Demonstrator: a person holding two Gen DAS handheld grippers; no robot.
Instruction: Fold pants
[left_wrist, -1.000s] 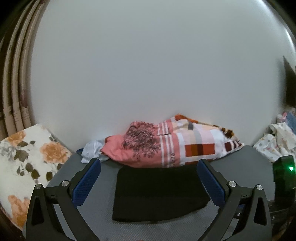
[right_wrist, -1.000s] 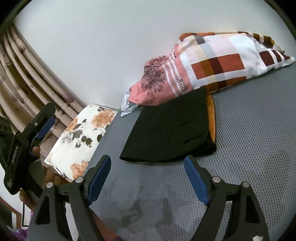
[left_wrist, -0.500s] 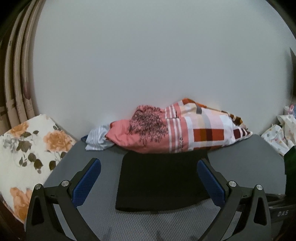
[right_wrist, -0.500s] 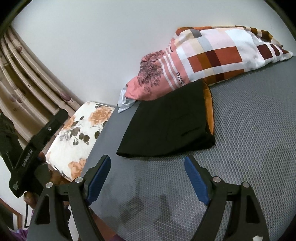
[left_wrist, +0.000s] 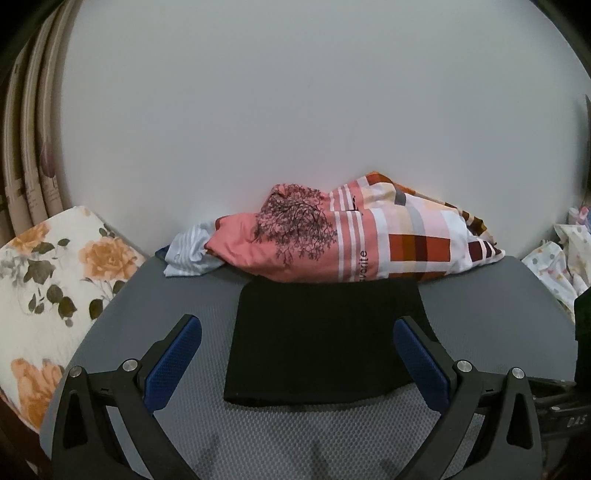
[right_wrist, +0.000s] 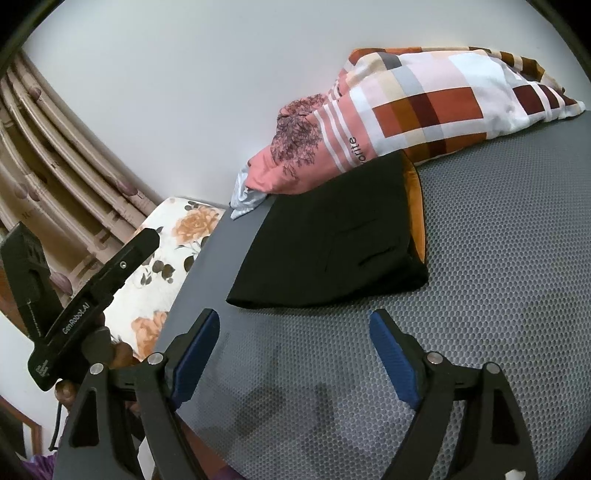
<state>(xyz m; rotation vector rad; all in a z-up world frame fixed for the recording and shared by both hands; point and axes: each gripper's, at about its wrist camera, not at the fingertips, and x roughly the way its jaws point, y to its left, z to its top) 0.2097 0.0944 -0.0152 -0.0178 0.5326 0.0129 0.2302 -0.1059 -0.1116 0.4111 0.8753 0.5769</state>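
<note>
The black pants (left_wrist: 325, 339) lie folded into a flat rectangle on the grey mat (left_wrist: 295, 435), their far edge against a pillow. In the right wrist view the pants (right_wrist: 332, 251) show a pocket slit and lie on an orange cloth (right_wrist: 415, 210) that peeks out at their right edge. My left gripper (left_wrist: 297, 354) is open and empty, held above the mat just short of the pants' near edge. My right gripper (right_wrist: 293, 350) is open and empty, above the mat in front of the pants. The left gripper's body (right_wrist: 85, 306) shows at the left of the right wrist view.
A pink and checked pillow (left_wrist: 362, 236) lies against the white wall behind the pants, with a pale blue cloth (left_wrist: 192, 254) at its left end. A floral cushion (left_wrist: 48, 295) lies left of the mat. Curtains (right_wrist: 55, 166) hang at the left. Dotted cloth (left_wrist: 557, 258) lies at the right.
Both grippers have drifted slightly, so the pants and pillow sit a little differently in each view. Both stay open and empty. The pants have not moved.
</note>
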